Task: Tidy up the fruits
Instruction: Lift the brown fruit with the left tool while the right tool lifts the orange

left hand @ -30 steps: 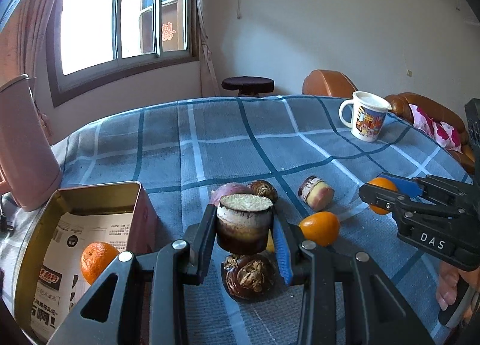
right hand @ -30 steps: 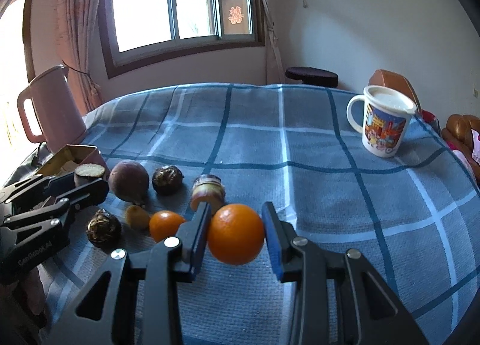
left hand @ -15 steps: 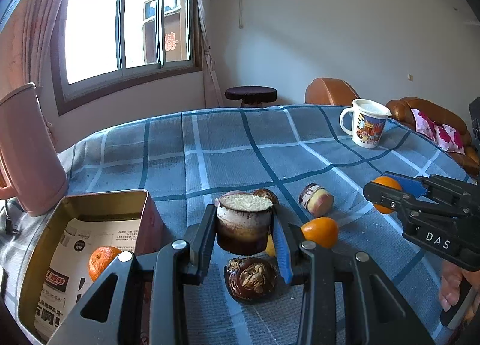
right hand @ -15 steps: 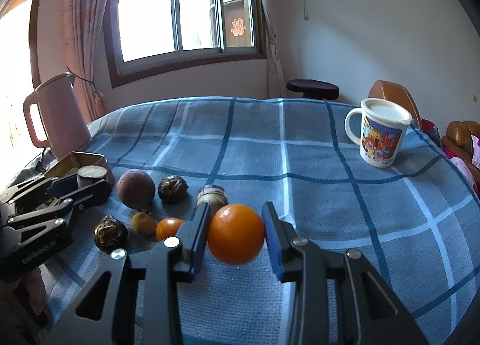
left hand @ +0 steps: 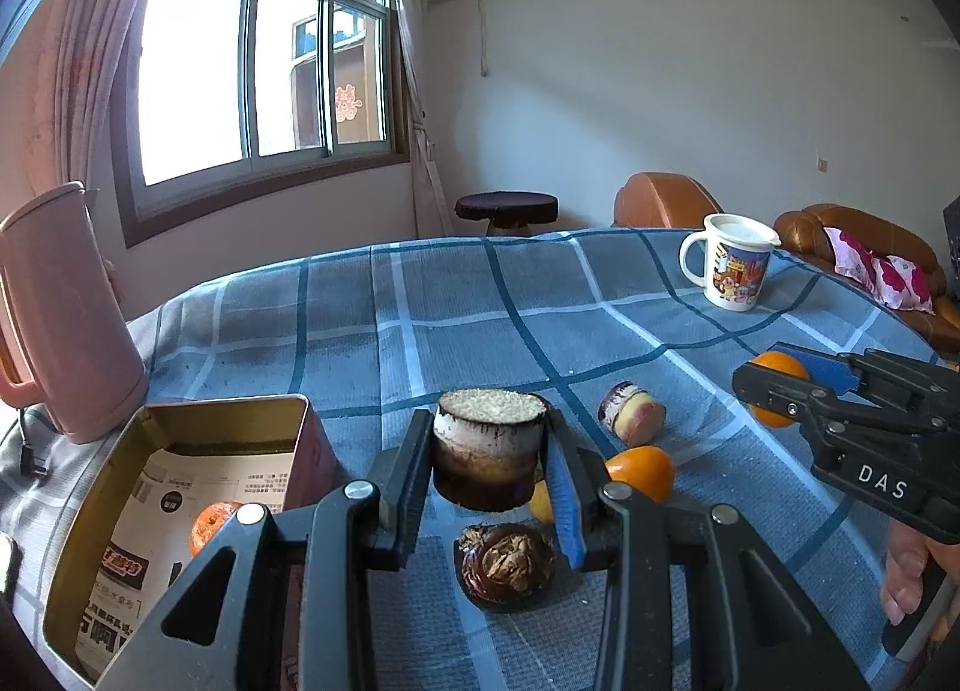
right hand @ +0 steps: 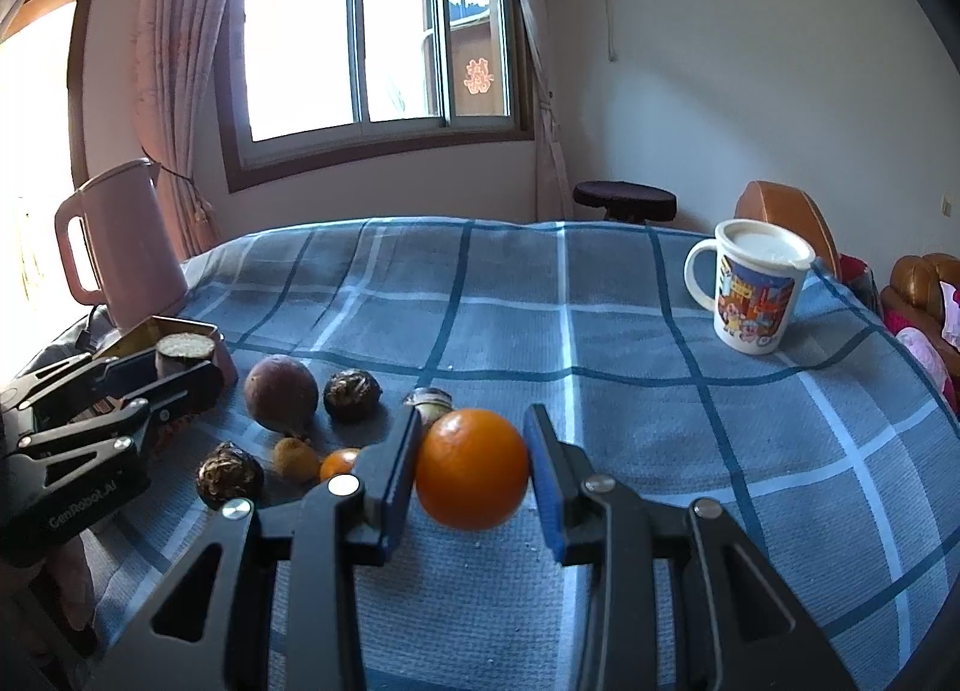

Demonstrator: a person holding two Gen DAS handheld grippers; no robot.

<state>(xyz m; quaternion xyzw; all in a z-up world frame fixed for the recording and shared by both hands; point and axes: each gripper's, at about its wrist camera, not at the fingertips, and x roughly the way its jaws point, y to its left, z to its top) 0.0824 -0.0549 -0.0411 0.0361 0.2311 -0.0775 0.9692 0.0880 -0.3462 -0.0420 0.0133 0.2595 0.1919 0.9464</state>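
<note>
The open gold tin box, one orange inside, awaits more fruit. Just right of it, the left gripper clamps a dark, pale-topped cut fruit chunk off the bench; the right gripper clamps a round orange. Compared with a second earlier, both views are tipped upward; grips unchanged.

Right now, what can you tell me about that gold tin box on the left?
The tin box is a rectangular metal container, gold inside and pinkish outside, open with no lid in view. It sits on the checked tablecloth beside the pink kettle. Printed paper lines its bottom, and one orange fruit lies on it. Neither gripper touches it.
</note>
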